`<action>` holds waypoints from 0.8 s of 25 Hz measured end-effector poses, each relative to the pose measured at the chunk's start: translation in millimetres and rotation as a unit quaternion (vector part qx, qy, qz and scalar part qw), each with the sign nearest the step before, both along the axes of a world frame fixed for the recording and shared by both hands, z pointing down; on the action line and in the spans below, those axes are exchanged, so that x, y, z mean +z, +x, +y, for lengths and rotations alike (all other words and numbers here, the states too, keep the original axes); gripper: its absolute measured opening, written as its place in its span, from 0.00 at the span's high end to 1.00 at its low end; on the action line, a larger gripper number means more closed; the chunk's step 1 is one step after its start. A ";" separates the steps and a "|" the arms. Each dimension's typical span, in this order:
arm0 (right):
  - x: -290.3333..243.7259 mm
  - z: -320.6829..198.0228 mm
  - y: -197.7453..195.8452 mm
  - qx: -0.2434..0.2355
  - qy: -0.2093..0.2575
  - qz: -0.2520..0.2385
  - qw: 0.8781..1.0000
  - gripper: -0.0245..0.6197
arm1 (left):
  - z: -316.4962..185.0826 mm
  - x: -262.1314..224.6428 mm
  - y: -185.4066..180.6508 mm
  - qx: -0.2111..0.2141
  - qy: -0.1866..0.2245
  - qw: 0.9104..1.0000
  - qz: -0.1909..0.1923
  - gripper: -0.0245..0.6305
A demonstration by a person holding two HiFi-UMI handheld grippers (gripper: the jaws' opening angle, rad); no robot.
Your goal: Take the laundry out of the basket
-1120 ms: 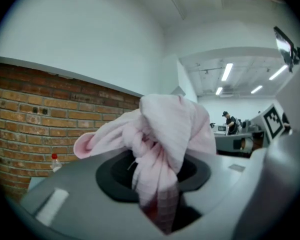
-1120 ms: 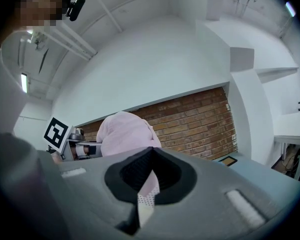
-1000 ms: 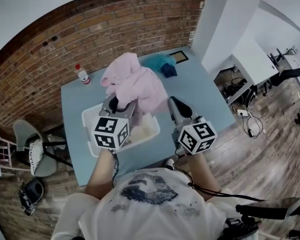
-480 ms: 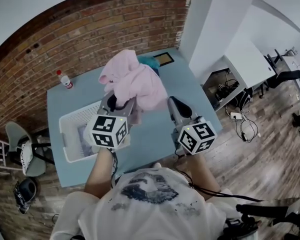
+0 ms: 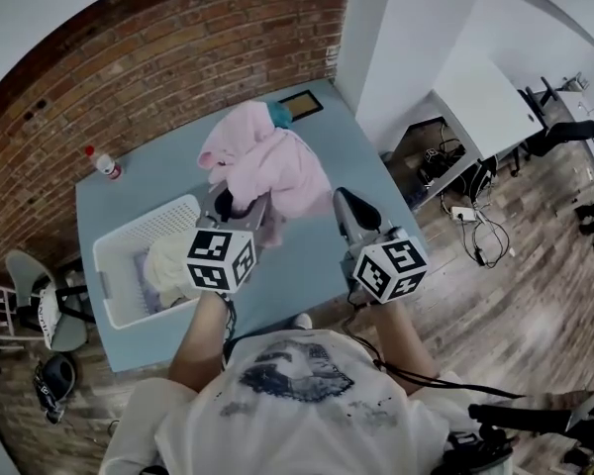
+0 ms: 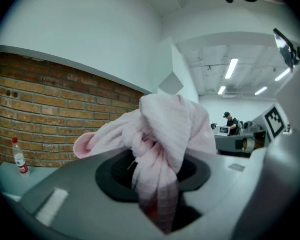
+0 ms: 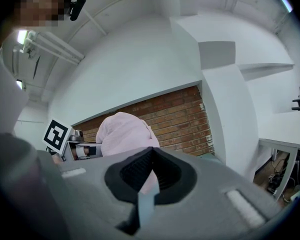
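- Head view; clock read from the centre of the table (image 5: 307,255).
- Basket (image 5: 119,255) is sitting on the table at 9 o'clock, by the left edge, with laundry (image 5: 168,263) lying in it.
- Bottle (image 5: 106,163) is standing at 10 o'clock, near the far-left corner, apart from the basket.
- Garment (image 5: 272,161) is hanging at 12 o'clock, clamped between the jaws of the left gripper (image 5: 240,206).
- Right gripper (image 5: 346,202) is hovering at 3 o'clock of the left one, jaws together, near the garment.
- Cloth (image 5: 279,115) and flat frame (image 5: 302,102) are lying at 1 o'clock, behind the garment.
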State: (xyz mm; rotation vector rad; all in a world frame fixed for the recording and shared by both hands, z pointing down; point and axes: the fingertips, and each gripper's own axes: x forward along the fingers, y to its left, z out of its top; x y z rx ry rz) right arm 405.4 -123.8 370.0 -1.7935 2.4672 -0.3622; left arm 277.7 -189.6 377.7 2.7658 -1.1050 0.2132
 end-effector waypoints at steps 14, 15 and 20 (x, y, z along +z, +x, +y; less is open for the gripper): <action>50.3 -3.7 52.3 0.042 -0.050 -0.011 0.998 0.97 | -12.6 87.0 55.5 0.016 -0.062 0.998 -0.013 0.71; 54.8 -4.5 54.5 0.044 -0.054 -0.011 0.998 0.97 | -13.1 93.8 57.8 0.017 -0.066 0.998 -0.014 0.71; 74.6 -5.8 63.8 0.052 -0.075 -0.012 0.996 0.97 | -13.3 131.1 67.2 0.019 -0.091 0.995 -0.023 0.71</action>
